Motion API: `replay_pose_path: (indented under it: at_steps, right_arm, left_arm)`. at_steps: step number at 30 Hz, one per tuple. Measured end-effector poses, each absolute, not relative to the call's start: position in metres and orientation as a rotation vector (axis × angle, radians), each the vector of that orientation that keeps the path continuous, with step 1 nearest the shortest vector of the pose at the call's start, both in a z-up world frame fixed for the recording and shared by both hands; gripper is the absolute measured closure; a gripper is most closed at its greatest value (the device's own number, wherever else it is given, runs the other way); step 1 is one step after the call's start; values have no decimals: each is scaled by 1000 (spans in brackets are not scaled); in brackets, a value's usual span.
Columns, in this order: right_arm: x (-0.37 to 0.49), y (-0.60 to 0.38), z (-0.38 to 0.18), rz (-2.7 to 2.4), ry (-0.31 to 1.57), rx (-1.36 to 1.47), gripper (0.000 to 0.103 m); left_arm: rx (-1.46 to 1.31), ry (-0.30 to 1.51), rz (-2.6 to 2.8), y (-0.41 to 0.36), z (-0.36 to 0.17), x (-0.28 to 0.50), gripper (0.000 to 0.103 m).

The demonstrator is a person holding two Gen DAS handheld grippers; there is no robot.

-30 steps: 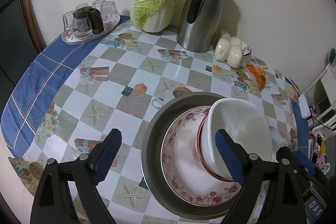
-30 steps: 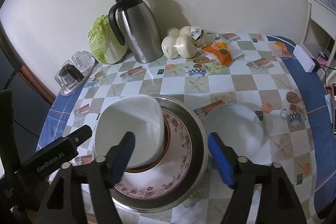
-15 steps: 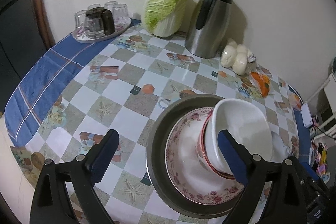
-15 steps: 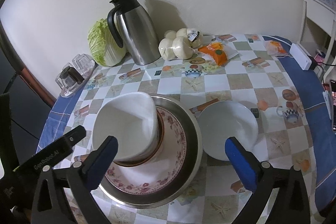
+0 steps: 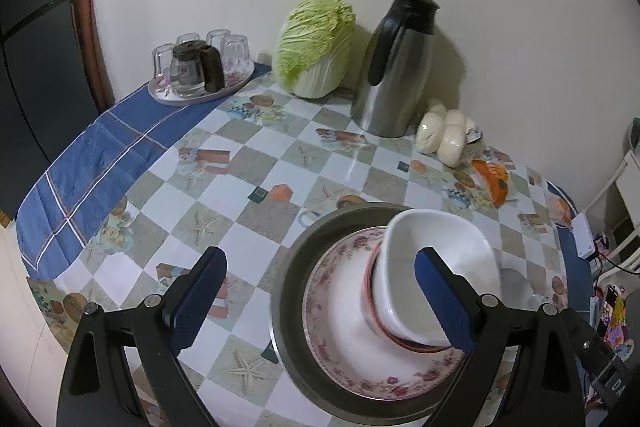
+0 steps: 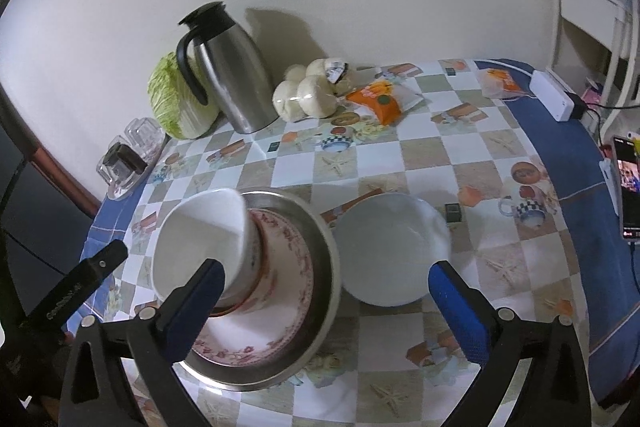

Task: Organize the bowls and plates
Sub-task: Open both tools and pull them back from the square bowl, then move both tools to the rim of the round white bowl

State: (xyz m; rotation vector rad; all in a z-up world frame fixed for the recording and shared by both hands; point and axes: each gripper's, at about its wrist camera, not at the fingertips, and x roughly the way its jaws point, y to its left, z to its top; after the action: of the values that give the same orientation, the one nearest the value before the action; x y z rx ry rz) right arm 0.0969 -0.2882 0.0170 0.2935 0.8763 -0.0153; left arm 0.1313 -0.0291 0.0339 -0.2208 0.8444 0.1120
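We find the right claw (image 6: pixel 326 311) released, jaws at full spread with nothing between them; they have just been opening. The loose white bowl (image 6: pixel 394 249) sits on the bench (image 6: pixel 440 155) straight ahead of it, framed between the two pads and just beside the steel basin (image 6: pixel 320 339) — the stack of floral plate (image 6: pixel 280 315) and square white bowl (image 6: pixel 200 235) lies to its left. The bowl is round, so no axis governs the approach. The left claw (image 5: pixel 320 303) is likewise released and empty, aimed at bare bench left of the stack. We judge the right hand the nearer — a short advance should put one pad over the bowl's near rim.
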Motion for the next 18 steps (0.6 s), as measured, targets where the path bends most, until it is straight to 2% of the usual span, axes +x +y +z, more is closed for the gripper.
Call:
replay_pose_path:
  at_steps: [18]
  right_arm:
    - [69, -386, 18, -132, 829, 411, 0]
  left_arm:
    - [-157, 764, -198, -138, 58, 109, 8]
